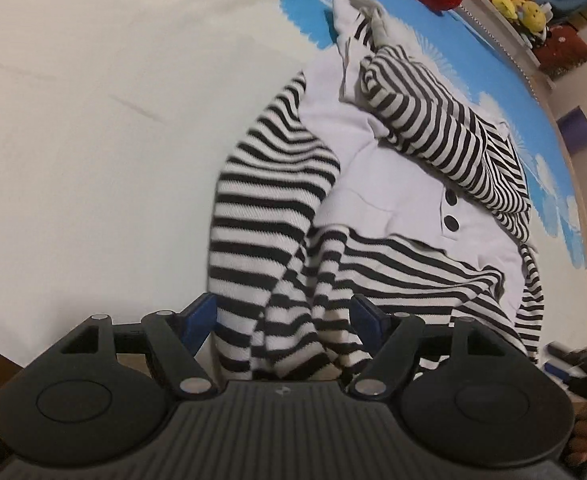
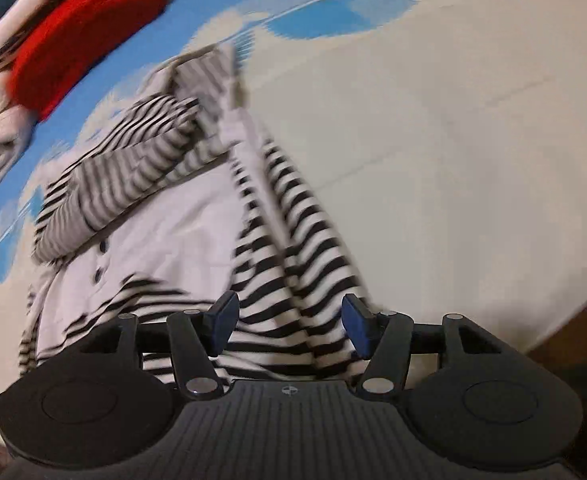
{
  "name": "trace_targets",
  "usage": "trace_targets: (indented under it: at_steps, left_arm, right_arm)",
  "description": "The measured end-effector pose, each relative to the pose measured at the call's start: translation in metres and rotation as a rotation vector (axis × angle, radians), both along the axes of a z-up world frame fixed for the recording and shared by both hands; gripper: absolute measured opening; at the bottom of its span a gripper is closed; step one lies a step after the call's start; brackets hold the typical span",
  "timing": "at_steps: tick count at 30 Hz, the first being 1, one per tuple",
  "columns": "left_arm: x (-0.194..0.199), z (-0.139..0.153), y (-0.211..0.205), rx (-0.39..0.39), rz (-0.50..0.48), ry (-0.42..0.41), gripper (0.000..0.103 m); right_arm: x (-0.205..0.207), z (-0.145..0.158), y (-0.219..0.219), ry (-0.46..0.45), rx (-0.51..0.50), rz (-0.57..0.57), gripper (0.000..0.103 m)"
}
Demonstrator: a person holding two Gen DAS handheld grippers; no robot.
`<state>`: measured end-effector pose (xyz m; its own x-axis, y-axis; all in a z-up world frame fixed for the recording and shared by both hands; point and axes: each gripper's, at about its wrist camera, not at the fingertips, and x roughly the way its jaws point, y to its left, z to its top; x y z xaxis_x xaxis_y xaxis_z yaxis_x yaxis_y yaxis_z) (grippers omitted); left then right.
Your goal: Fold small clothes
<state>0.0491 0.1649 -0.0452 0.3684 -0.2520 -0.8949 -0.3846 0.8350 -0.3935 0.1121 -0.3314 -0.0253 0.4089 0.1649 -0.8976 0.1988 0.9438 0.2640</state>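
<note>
Striped garment (image 1: 293, 320) between open tongs (image 1: 285, 316)

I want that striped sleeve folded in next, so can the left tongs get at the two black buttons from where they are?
Probably yes. The left tongs stand open over the striped garment, and the black buttons lie uncovered on the white panel ahead, beside the striped sleeve.

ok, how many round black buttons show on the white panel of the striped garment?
2. An upper round black button and a lower round black button, one under the other on the black-and-white striped garment's white panel. A folded striped sleeve above them may hide more.
</note>
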Motion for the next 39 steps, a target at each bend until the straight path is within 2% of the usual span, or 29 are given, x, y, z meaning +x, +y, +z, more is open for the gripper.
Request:
trace_targets:
  at_steps: [2, 5, 10, 13, 14, 15, 16, 17, 18, 19, 20, 21, 22, 24, 27, 30, 33, 36, 38, 39]
  left_arm:
    - [0.000, -0.004, -0.003, 0.021, -0.026, 0.010, 0.078]
    - [-0.005, -0.014, -0.008, 0.055, -0.052, 0.046, 0.078]
    - [-0.007, -0.013, -0.012, 0.069, -0.060, 0.037, 0.076]
    - [-0.010, -0.012, -0.013, 0.065, -0.035, 0.027, 0.066]
    - [-0.011, -0.011, -0.014, 0.062, -0.024, 0.022, 0.058]
    - [-0.012, -0.011, -0.015, 0.057, -0.020, 0.017, 0.044]
    - [-0.012, -0.011, -0.017, 0.055, -0.015, 0.012, 0.039]
    - [-0.013, -0.010, -0.019, 0.062, -0.013, 0.006, 0.029]
    - [-0.013, -0.008, -0.022, 0.078, -0.018, -0.002, 0.021]
    - [-0.013, -0.007, -0.026, 0.093, -0.025, -0.008, 0.017]
    - [-0.013, -0.005, -0.030, 0.110, -0.034, -0.015, 0.014]
    - [-0.013, -0.003, -0.033, 0.126, -0.040, -0.020, 0.011]
    - [-0.013, -0.001, -0.037, 0.142, -0.048, -0.027, 0.011]
    - [-0.014, 0.005, -0.043, 0.152, -0.065, -0.045, 0.009]
    - [-0.020, 0.019, -0.053, 0.110, -0.092, -0.101, 0.009]
    - [-0.031, 0.034, -0.060, 0.075, -0.112, -0.150, 0.009]
    - [-0.041, 0.022, -0.056, 0.067, -0.070, -0.047, 0.009]
    - [-0.043, 0.007, -0.041, 0.040, -0.012, 0.025, 0.014]
    - [-0.037, 0.009, -0.031, 0.015, 0.015, 0.014, 0.021]
    - [-0.034, 0.010, -0.028, 0.006, 0.020, 0.000, 0.031]
  right_arm:
    - [0.001, -0.013, 0.001, 0.051, -0.057, -0.011, 0.064]
    - [0.001, -0.017, -0.006, 0.069, -0.002, -0.047, 0.064]
    - [-0.002, -0.026, 0.002, 0.118, -0.034, -0.002, 0.064]
    - [-0.011, -0.030, 0.010, 0.115, -0.050, 0.034, 0.066]
    - [-0.015, -0.030, 0.014, 0.102, -0.069, 0.057, 0.066]
    - [-0.017, -0.030, 0.017, 0.091, -0.082, 0.076, 0.065]
    - [-0.021, -0.030, 0.018, 0.078, -0.087, 0.085, 0.065]
    - [-0.025, -0.029, 0.016, 0.064, -0.088, 0.085, 0.064]
    - [-0.029, -0.029, 0.014, 0.052, -0.088, 0.081, 0.058]
    - [-0.033, -0.028, 0.013, 0.037, -0.094, 0.080, 0.044]
    - [-0.035, -0.027, 0.009, 0.026, -0.092, 0.082, 0.033]
    - [-0.036, -0.027, 0.006, 0.014, -0.074, 0.080, 0.016]
    - [-0.038, -0.026, 0.001, 0.000, -0.039, 0.076, 0.009]
    - [-0.040, -0.020, -0.008, -0.044, -0.009, 0.069, 0.008]
    - [-0.044, 0.001, -0.030, -0.154, 0.025, -0.002, 0.007]
    - [-0.055, 0.018, -0.056, -0.197, -0.014, -0.077, 0.005]
    - [-0.056, 0.007, -0.071, -0.108, 0.043, -0.100, 0.006]
    - [-0.048, -0.011, -0.054, -0.023, 0.016, 0.009, 0.009]
    - [-0.043, -0.015, -0.048, -0.010, -0.005, 0.037, 0.015]
    - [-0.041, -0.016, -0.048, -0.005, -0.005, 0.029, 0.027]
